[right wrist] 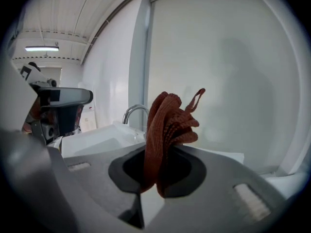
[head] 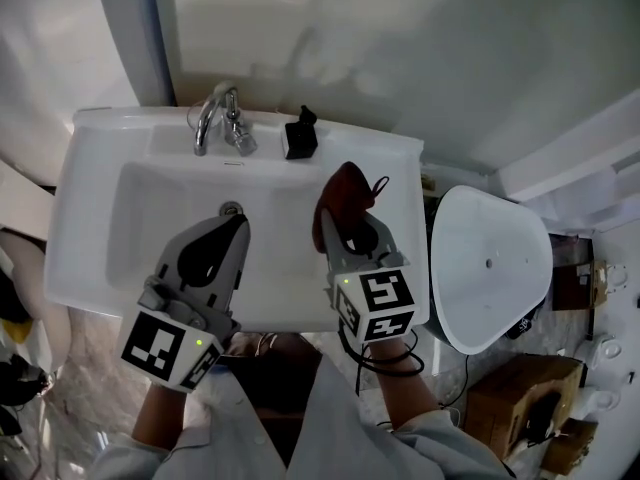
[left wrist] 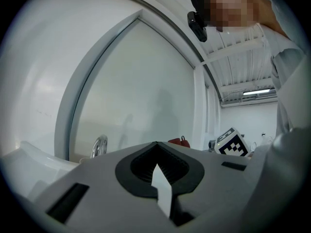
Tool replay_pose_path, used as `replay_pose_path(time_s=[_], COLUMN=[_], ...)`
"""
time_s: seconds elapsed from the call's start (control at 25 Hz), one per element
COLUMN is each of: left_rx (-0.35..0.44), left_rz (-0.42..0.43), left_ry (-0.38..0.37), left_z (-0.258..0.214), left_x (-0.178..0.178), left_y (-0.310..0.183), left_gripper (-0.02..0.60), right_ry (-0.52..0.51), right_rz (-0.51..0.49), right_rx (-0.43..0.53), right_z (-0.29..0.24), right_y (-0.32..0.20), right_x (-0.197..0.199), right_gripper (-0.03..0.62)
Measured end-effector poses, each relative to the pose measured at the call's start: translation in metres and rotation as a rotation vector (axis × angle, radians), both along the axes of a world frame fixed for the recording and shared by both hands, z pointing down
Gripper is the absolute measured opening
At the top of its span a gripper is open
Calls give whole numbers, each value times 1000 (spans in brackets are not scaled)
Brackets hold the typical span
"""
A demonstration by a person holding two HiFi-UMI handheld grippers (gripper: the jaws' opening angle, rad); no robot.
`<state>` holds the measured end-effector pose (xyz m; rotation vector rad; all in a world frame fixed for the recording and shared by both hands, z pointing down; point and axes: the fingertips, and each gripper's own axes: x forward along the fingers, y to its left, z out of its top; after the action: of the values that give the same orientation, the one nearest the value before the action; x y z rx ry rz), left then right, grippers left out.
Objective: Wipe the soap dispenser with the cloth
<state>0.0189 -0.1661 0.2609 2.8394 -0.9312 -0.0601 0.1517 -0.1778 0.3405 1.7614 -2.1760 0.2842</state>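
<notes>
Currently, over the left half of the white sink (head: 82, 230), the left gripper (head: 233, 230) is hanging above the basin with its jaws pressed together and nothing between them; its own view is showing the pads meeting on empty air. Beyond it, the chrome faucet (head: 218, 118) is standing at the back ledge. Just to the right of the faucet, on that same ledge, the small black soap dispenser (head: 300, 136) is sitting upright with neither gripper touching it.

Further right, the right gripper (head: 352, 230) is clamping a bunched rust-red cloth (head: 347, 196), whose folds are sticking up out of the closed jaws with a small loop at the top. The cloth is hovering over the right part of the basin, near the dispenser but apart from it, a little in front of it and to its right. Beyond the sink's right edge, a white toilet lid (head: 488, 268) is lying closed, with a cardboard box (head: 515, 400) on the floor below it.

Judging from this, the cloth is already in hand and the approach is under way; the wiping itself is not yet begun. The next move is calling for the right gripper to carry the cloth forward and slightly left until the bunched folds are pressing on the dispenser's side. Being small and probably light, the dispenser may slide or tip under the wipe, so the left gripper is likely needed to steady it.
</notes>
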Motion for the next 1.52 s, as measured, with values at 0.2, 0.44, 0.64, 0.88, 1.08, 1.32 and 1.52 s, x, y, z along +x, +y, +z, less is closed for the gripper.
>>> replay_pose_path(time_s=[0.2, 0.44, 0.64, 0.88, 1.08, 1.32, 1.52], left_rx=[-31, 26, 25, 57, 12, 14, 7], left_rz=[29, 37, 15, 2, -26, -32, -37], left_ry=[-12, -12, -17, -63, -43, -34, -9], left_z=[2, -1, -4, -9, -9, -13, -13], left_x=[-6, -9, -8, 5, 16, 34, 44], left_y=[13, 23, 35, 71, 103, 148, 193], left_gripper=[-3, -3, -3, -3, -3, -3, -3], right_ry=[-36, -69, -101, -92, -72, -89, -98], right_rz=[52, 80, 57, 22, -20, -21, -38], right_rx=[59, 96, 112, 107, 102, 118, 131], right_z=[-22, -36, -38, -36, -33, -38, -39], right_y=[30, 51, 60, 91, 126, 176, 221], right_x=[-8, -9, -14, -7, -1, 15, 23], right_gripper=[55, 55, 55, 55, 55, 55, 55])
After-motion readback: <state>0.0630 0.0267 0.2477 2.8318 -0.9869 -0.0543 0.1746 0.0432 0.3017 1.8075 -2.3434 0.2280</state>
